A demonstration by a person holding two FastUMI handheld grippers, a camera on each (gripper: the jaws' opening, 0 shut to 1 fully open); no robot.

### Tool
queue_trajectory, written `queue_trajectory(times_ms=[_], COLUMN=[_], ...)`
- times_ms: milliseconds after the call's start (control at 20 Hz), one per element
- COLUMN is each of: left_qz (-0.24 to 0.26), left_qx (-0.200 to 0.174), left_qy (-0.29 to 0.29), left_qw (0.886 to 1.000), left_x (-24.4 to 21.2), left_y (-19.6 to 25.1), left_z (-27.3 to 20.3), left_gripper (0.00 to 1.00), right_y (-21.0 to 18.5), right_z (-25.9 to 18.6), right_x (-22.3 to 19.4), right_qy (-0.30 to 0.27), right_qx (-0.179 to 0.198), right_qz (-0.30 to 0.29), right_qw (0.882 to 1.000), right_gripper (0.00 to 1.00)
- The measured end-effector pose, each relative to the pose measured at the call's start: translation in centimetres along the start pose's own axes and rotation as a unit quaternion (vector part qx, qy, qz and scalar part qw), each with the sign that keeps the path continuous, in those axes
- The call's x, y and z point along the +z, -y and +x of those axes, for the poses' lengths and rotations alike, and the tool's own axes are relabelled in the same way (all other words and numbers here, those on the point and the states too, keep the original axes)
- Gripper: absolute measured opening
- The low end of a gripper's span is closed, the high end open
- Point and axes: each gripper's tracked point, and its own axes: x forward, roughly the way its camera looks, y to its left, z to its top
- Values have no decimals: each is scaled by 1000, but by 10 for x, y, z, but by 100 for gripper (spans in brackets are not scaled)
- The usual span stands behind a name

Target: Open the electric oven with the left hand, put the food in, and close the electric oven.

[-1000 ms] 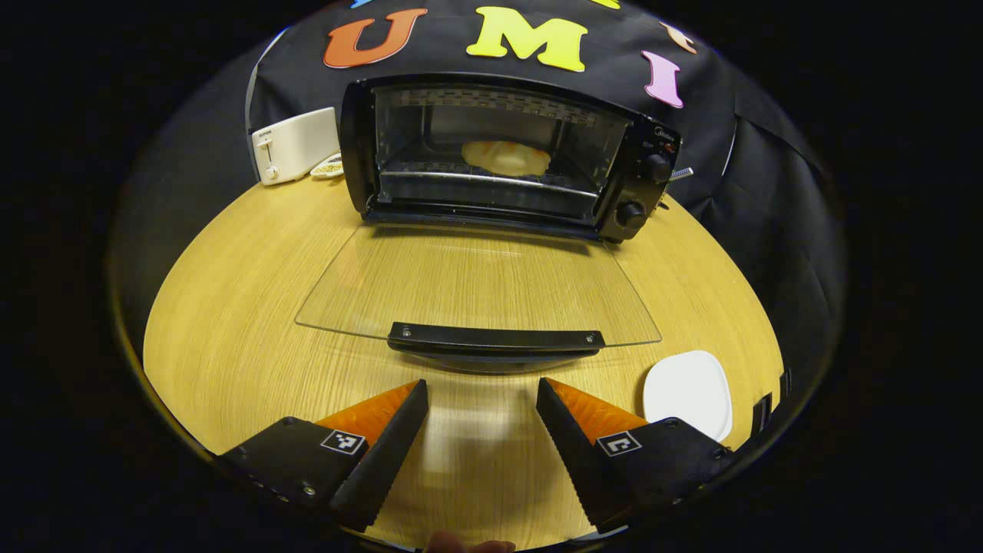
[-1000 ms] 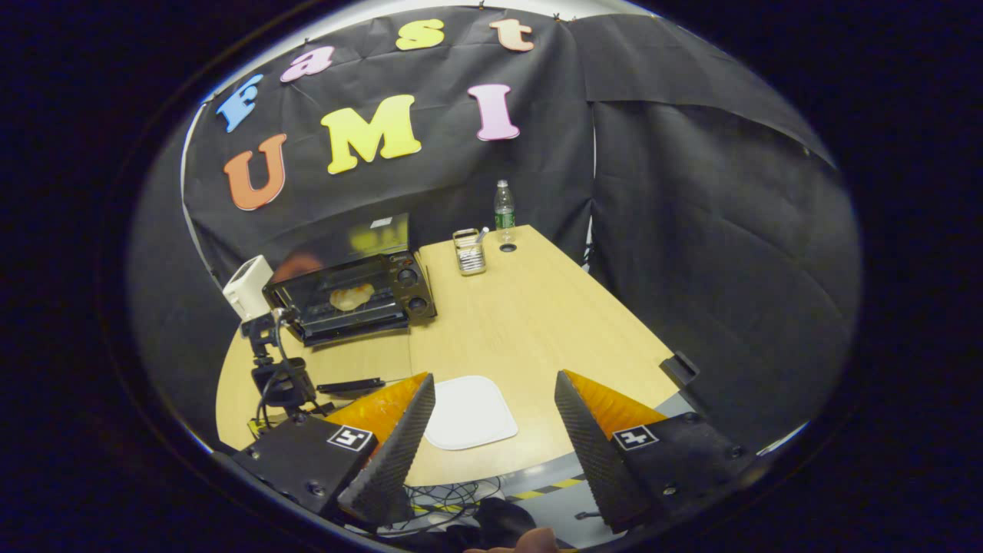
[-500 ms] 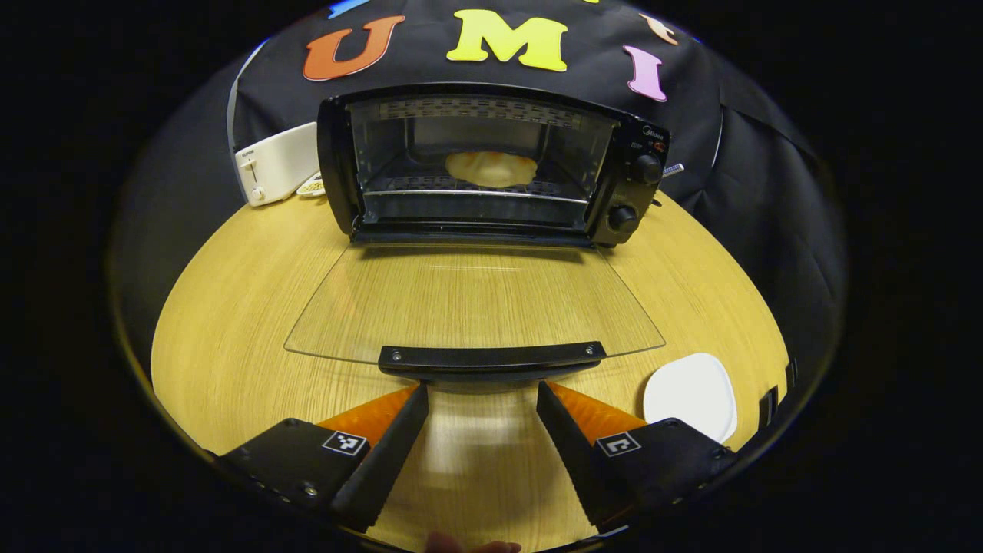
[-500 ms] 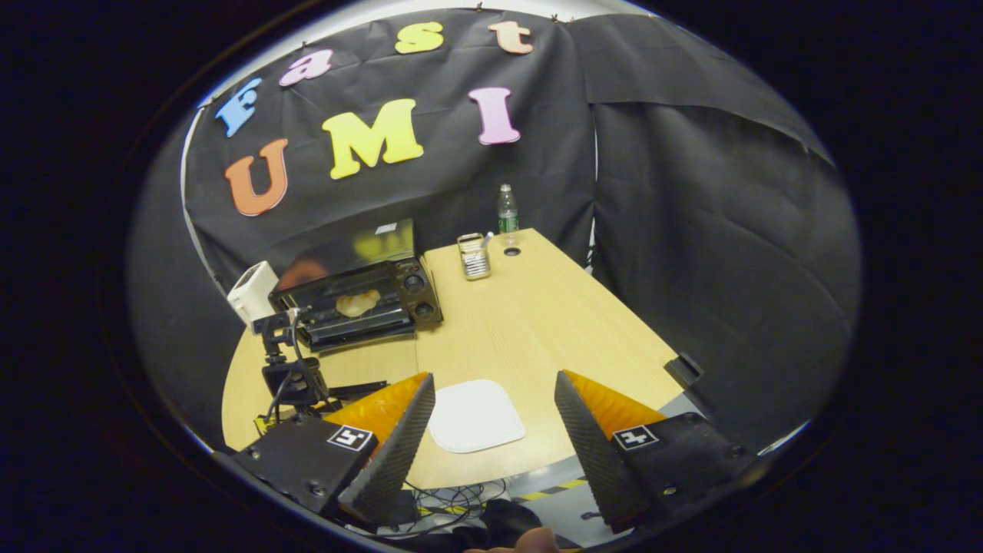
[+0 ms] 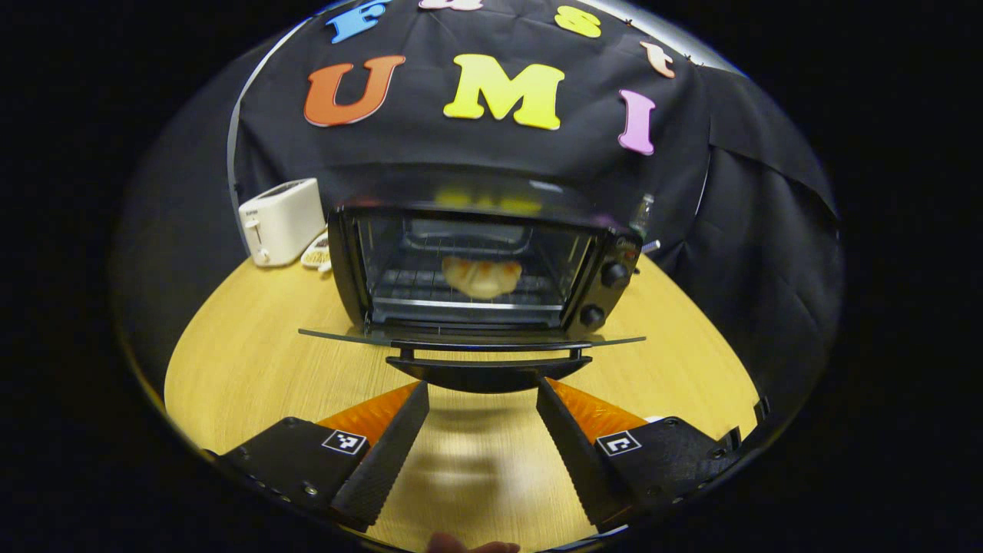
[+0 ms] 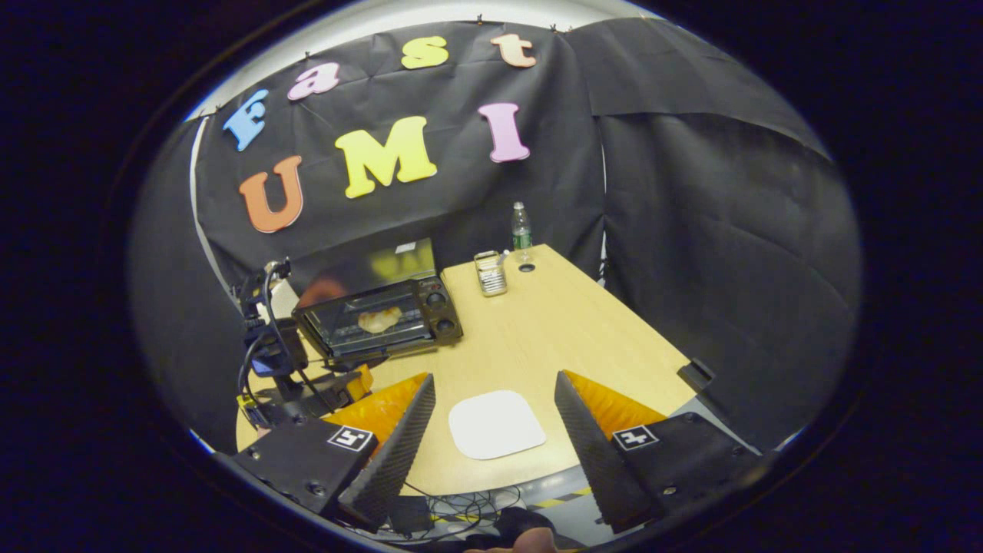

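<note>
Closing step in hand: food (image 5: pixel 481 276) is sitting on the rack inside the electric oven (image 5: pixel 476 269), far centre of the worktop (image 5: pixel 246 369). Left gripper (image 5: pixel 482 395) is spread, empty, just under the door handle (image 5: pixel 488 367) (door lying flat). Next: lifting the handle until shut. Right gripper (image 6: pixel 495 388) is idling, spread over the white plate (image 6: pixel 496 424).

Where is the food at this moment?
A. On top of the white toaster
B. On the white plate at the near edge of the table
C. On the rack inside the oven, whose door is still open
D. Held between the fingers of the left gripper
C: the food lies on the rack inside the oven, seen through the open front, while the glass door hangs about level and the white plate is bare.
</note>
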Motion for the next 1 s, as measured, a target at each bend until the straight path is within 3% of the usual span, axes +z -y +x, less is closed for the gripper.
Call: queue_trajectory(times_ms=[250,550,700,1000], left_qz=[-15,-3,11,16], left_qx=[-9,-35,-39,-21], left_qy=[68,172,210,254], left_qw=[998,984,977,967], left_x=[66,144,165,195], left_y=[0,-3,-9,-21], left_z=[-35,-140,-192,-271], left_gripper=[93,93,93,93], right_y=[-18,-64,-84,-106], right_z=[-17,-46,-67,-99], right_x=[21,63,87,125], right_qy=[36,107,149,205], right_qx=[21,65,74,105], right_qz=[-4,-51,-82,-77], right_qw=[999,991,983,970], right_gripper=[97,97,97,97])
